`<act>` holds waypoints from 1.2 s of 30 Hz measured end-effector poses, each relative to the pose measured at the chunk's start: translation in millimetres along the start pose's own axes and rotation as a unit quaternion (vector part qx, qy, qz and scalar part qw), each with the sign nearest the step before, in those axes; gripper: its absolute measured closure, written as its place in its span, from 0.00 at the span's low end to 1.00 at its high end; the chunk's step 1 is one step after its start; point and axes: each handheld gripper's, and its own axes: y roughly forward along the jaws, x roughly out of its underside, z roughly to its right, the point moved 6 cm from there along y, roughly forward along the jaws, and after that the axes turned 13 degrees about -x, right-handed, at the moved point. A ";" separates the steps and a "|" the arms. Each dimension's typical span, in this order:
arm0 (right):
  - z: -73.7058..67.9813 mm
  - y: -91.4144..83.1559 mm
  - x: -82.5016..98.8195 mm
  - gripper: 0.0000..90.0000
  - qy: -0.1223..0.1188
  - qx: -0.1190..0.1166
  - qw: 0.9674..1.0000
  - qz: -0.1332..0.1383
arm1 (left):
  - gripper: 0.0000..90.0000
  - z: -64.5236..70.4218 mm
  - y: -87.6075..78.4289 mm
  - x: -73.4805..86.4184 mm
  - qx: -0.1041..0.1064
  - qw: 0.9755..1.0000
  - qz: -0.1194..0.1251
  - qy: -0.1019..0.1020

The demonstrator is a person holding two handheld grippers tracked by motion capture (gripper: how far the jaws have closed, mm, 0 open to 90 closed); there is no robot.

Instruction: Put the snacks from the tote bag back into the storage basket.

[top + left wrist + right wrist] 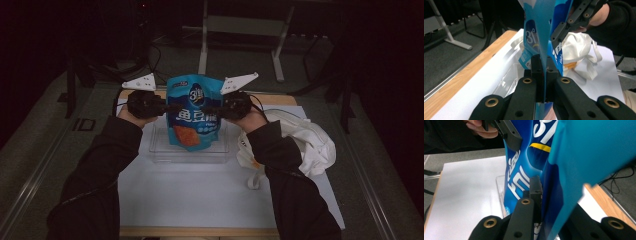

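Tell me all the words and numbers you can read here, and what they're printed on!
"3" in a round badge: near the top of the blue snack bag.
"鱼豆腐" in big white letters: across the middle of the same bag.
Small print along the bag's top edge and under the big letters: too blurred to read.

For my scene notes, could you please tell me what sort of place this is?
Probably a dim lab or workshop set up for recording: a white-topped table, metal stand legs behind it, and cables across the floor.
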 end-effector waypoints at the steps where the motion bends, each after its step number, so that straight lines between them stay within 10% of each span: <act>1: 0.2 0.1 0.1 0.97 -0.002 0.002 1.000 -0.001 | 1.00 -0.8 0.9 0.1 -0.001 1.000 0.000 0.000; 36: 8.9 19.4 43.1 0.97 0.034 -0.011 0.999 -0.007 | 1.00 0.4 28.2 45.0 0.027 0.999 -0.008 -0.032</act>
